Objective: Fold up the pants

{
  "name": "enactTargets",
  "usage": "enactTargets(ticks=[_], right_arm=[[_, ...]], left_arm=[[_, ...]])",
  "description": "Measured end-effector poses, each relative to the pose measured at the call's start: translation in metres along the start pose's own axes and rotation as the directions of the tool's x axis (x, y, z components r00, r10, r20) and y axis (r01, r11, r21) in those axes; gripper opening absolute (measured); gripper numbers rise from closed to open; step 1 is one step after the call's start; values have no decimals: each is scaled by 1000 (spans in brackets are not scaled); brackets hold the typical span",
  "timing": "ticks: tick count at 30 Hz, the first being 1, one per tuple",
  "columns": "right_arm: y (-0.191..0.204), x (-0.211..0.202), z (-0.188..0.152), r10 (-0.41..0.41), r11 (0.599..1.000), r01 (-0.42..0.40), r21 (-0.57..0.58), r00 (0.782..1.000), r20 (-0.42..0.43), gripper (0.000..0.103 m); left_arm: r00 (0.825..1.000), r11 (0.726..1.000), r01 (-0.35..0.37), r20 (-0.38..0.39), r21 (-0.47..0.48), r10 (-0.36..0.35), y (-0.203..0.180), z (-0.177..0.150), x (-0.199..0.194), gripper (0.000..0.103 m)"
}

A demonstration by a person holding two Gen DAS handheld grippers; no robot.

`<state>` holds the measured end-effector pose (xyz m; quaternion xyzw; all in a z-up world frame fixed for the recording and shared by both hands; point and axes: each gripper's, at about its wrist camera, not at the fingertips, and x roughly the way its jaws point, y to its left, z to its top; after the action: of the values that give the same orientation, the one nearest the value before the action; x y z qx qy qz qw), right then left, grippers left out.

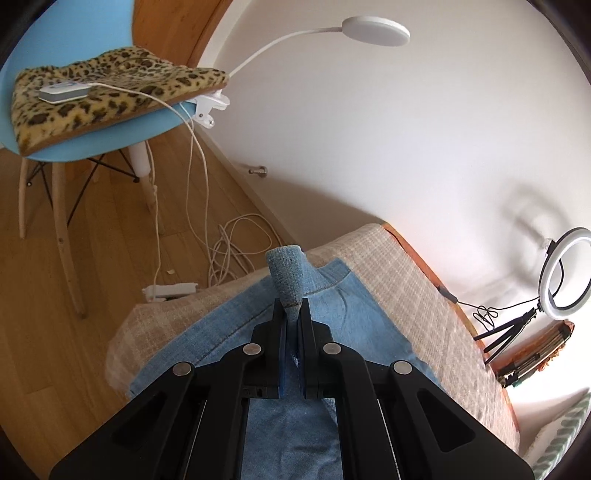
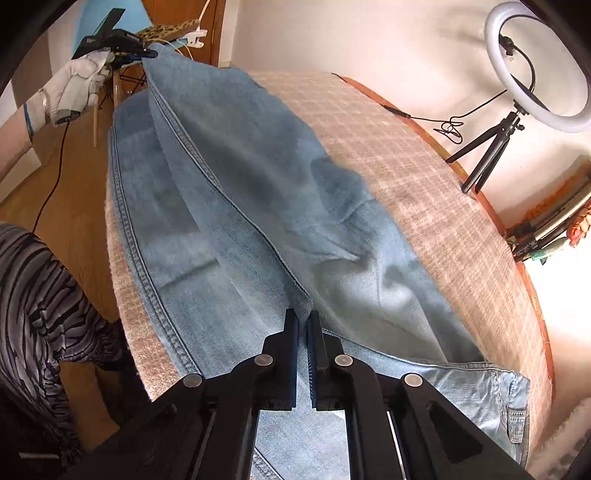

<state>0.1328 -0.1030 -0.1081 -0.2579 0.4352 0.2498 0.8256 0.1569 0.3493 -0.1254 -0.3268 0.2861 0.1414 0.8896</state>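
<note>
Light blue denim pants [image 2: 236,206] lie lengthwise on the checked cloth of the table [image 2: 424,192]. My left gripper [image 1: 291,306] is shut on a leg end of the pants [image 1: 286,273], and a fold of denim sticks up past its fingertips. In the right wrist view that same gripper [image 2: 146,53] shows far off at the top left, held by a white-gloved hand [image 2: 79,86], with the leg lifted off the table. My right gripper [image 2: 303,314] is shut on a raised seam fold of the pants near the waist end. A back pocket [image 2: 517,413] lies at the lower right.
A blue chair [image 1: 92,144] with a leopard-print cushion [image 1: 107,85] stands beyond the table on the wooden floor, beside white cables [image 1: 229,251] and a clip lamp [image 1: 375,31]. A ring light [image 2: 535,66] on a tripod stands at the table's far edge. The person's striped sleeve [image 2: 40,302] is at left.
</note>
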Motion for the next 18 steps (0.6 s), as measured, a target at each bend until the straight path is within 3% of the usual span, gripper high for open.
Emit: enactTargets(ticks=[3,6,8,14,18], right_arm=[[15,-3,-10,18,999,-19,-29,1000,-11,2],[35,15,-21,28,996,-34,-86,997,-78,2],[40,22,-27,38,994,-48,-95,994,-105,2],[35,20,-25,60,994,-71,-82,990,-128,2],[21,1,-8,88,996,-89,-8,994,-68,2]], left_arm=[[998,999,-53,17,12,52,22,-21,-14,3],[994,996,-85,-76,-25,83,52,-44,4,3],[992,993,-90,-98,-74,82,67,-55,8,3],[994,994,-89,-64,-56,85,70,-64,0,3],[998,994,-56,-41,-91,52,73,-62,-5,3]])
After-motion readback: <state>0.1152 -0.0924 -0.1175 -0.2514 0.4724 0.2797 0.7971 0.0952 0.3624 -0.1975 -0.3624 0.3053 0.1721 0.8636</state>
